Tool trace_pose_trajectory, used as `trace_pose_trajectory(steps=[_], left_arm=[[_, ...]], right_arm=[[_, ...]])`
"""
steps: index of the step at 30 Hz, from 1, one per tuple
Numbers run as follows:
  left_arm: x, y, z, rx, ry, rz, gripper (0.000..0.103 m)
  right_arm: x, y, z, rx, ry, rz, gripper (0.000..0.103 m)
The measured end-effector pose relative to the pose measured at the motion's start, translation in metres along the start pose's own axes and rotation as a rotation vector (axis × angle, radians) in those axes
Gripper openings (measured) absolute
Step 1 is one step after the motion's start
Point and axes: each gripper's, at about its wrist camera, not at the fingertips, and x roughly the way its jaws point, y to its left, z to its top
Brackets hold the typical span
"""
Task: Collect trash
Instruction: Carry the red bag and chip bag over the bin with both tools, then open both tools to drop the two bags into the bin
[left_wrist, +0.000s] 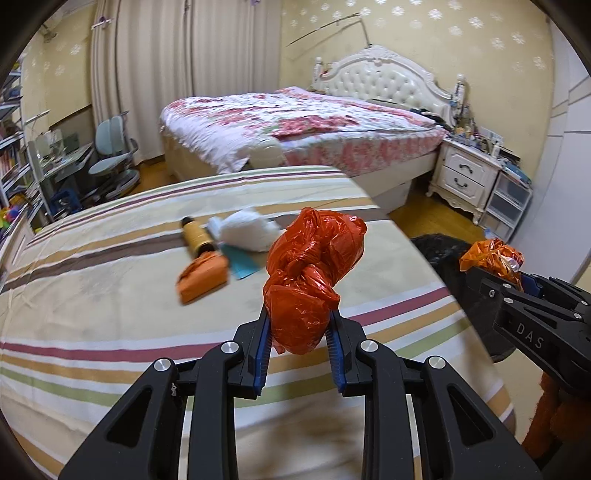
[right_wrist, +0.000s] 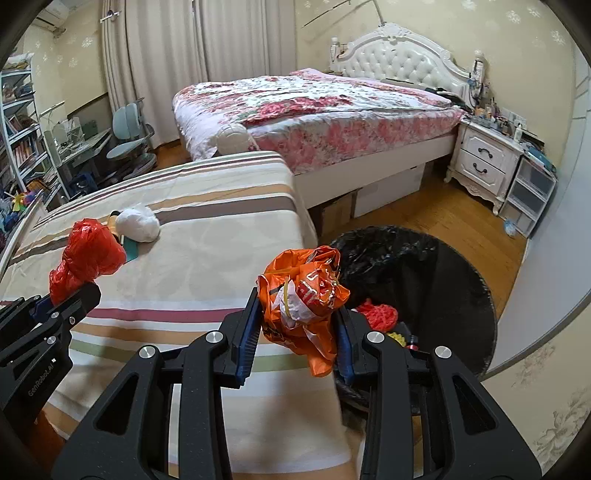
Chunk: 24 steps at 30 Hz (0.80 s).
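A knotted red plastic bag (left_wrist: 310, 273) is pinched in my left gripper (left_wrist: 300, 325), which is shut on it above the striped bed cover (left_wrist: 110, 280). The same red bag (right_wrist: 88, 254) and left gripper (right_wrist: 70, 295) show at the left of the right wrist view. My right gripper (right_wrist: 300, 325) is shut on a crumpled orange wrapper bag (right_wrist: 306, 295), held over the near rim of a black-lined trash bin (right_wrist: 424, 266). In the left wrist view the right gripper (left_wrist: 517, 284) and its orange bag (left_wrist: 491, 258) sit at the right edge.
On the striped cover lie a white wad (left_wrist: 247, 232), a yellow bottle (left_wrist: 195, 236), an orange packet (left_wrist: 203, 277) and a teal sheet (left_wrist: 242, 264). The bin holds red and yellow scraps (right_wrist: 380, 314). A floral bed (right_wrist: 332, 110), nightstand (right_wrist: 484, 158) and desk chair (right_wrist: 129, 140) stand beyond.
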Motion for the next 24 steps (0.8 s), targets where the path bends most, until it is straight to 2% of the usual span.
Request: trace_pose_trajectory(steps=[5,11,24], left_arm=[[0.010,-0.033,0.011,0.024,0.003,-0.063,0.028],[0.027,-0.072,0.025,0.073,-0.001,-0.096,0.028],[0.063,-0.122,0.037,0.144,0.023,-0.107,0.028]], right_arm=[[-0.001,-0.031,0.005,0.033,-0.018,-0.048,0.034],[0.006,-0.064,0.010,0.068,-0.024,-0.089,0.034],[0.034,-0.112,0.009,0.138,0.008,-0.116,0.034]])
